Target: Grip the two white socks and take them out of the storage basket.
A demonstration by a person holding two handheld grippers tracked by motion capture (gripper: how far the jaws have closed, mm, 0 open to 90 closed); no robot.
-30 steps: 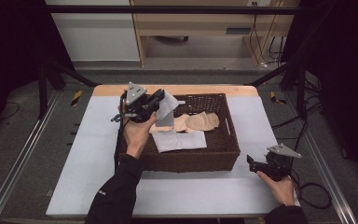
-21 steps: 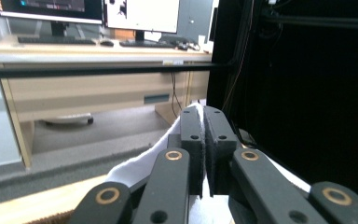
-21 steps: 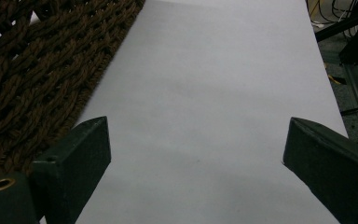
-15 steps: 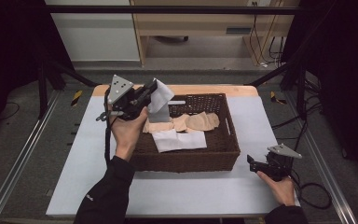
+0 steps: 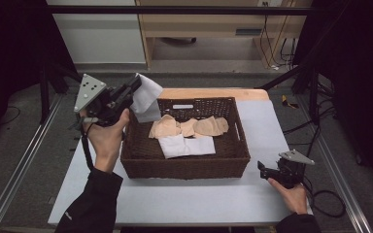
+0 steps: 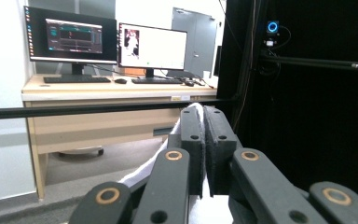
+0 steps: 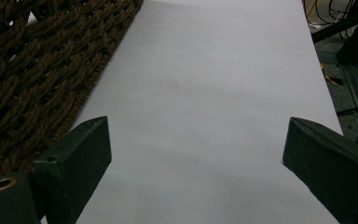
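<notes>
I've got the left gripper (image 5: 137, 83) clamped on one white cloth (image 5: 147, 98), held up over the basket's (image 5: 184, 167) far-left corner. Right gripper (image 5: 261, 168) sits on the table (image 5: 194, 201), jaws wide, holding nothing. Early days, I'd say: another white cloth (image 5: 185, 145) and beige pieces (image 5: 188, 127) remain inside.

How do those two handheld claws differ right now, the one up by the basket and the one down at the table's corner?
The left claw is raised beside the brown wicker basket, while the right claw sits low over the pale grey table top. The left claw's jaws are shut on a white cloth; the right claw's jaws stand wide apart with nothing between them. Both are black and each is held in a hand.
</notes>
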